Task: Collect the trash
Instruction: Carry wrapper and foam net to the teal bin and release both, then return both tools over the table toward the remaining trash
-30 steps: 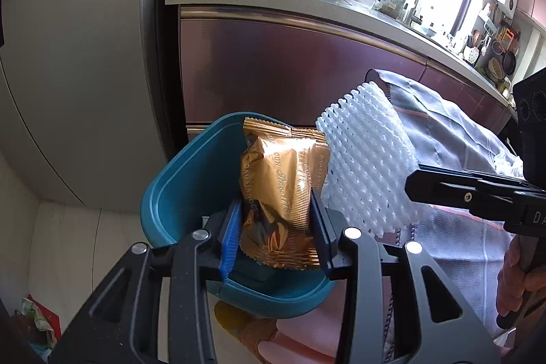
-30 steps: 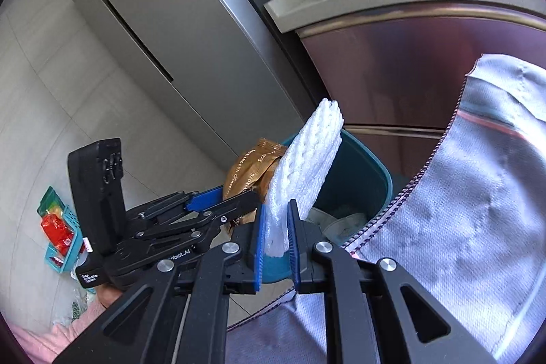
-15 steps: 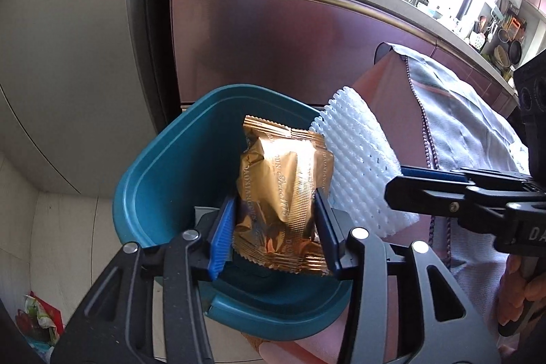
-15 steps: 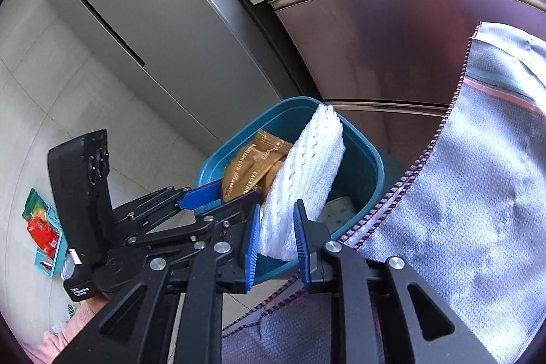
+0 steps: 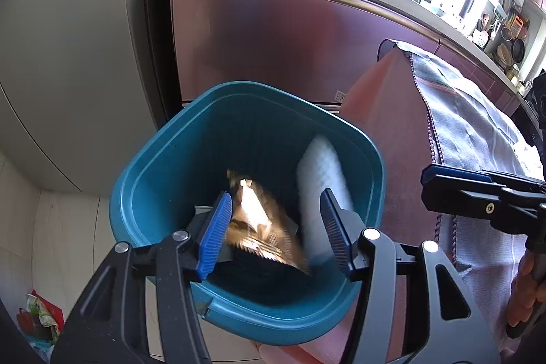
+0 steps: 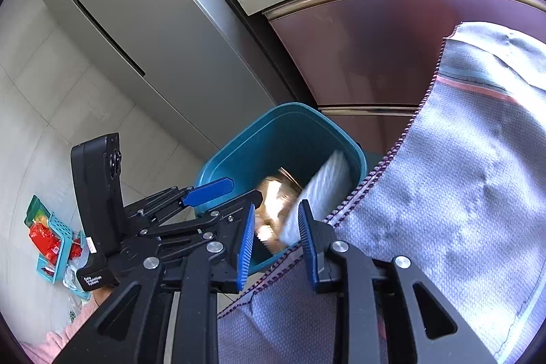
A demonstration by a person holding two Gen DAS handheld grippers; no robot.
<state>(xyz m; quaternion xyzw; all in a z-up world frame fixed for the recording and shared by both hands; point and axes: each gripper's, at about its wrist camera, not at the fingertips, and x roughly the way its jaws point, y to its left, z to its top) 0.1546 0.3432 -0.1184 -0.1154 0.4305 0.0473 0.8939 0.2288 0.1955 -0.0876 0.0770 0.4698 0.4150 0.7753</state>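
The pale tiled floor (image 6: 51, 84) carries a teal perforated basket (image 6: 59, 244) of red packets, lying near the grey fridge (image 6: 143, 23).

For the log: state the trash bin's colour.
Teal blue trash bin, clearest in the left wrist view.

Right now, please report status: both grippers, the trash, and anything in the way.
Left gripper open, right gripper open. Gold wrapper and white foam net inside teal bin, blurred. Nothing blocking.
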